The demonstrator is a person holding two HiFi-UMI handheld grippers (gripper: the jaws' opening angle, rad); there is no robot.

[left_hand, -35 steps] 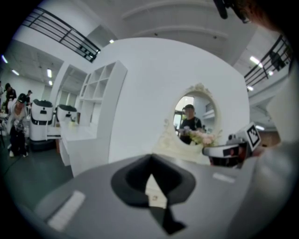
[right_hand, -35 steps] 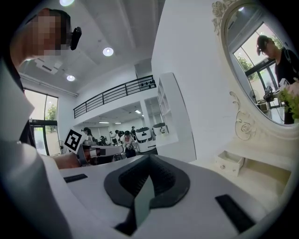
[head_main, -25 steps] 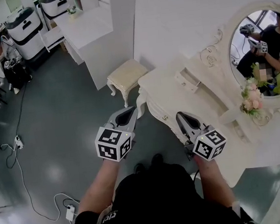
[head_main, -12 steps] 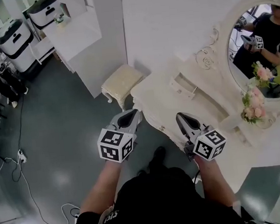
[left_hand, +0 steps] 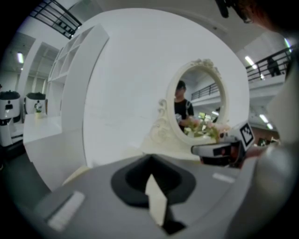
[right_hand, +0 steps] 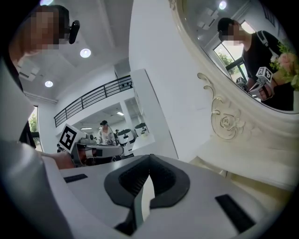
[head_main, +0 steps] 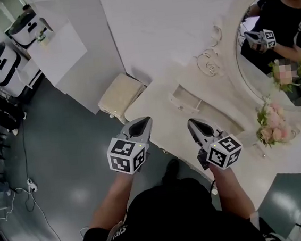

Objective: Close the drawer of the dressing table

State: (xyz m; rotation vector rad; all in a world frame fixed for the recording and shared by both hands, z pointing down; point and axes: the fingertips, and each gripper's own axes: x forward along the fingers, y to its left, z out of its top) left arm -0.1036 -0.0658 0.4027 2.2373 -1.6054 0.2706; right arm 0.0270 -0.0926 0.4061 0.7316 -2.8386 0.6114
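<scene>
Before the dressing table (head_main: 168, 125) the person stands with both tools lifted, and the task looks to me not yet begun: nothing touches the furniture. The left gripper (head_main: 140, 126) hangs just off the left corner of the dressing table, over the grey floor, and its jaws are pressed together with nothing between them, as the left gripper view shows clearly. The right gripper (head_main: 197, 128) hangs above the front edge of the dressing table, and its jaws are also together and empty. The drawer (head_main: 184, 98) that I take for the task's thing is a small shallow one on the top of the dressing table, near its left end, between the front edge and the mirror (head_main: 270, 40). It seems to stand a little pulled out from its low ledge, but I cannot tell this for sure from so steep an angle. Any drawers in the front of the dressing table are hidden under its top. So all is left to do, in my judgement: to bring one closed tip to the drawer's front and to push it in. By count I see two grippers, one dressing table, one small drawer, one oval mirror, one bunch of pink flowers (head_main: 270, 122) on the right part of the dressing table, and one cream stool (head_main: 120, 95) just beside its left end.
</scene>
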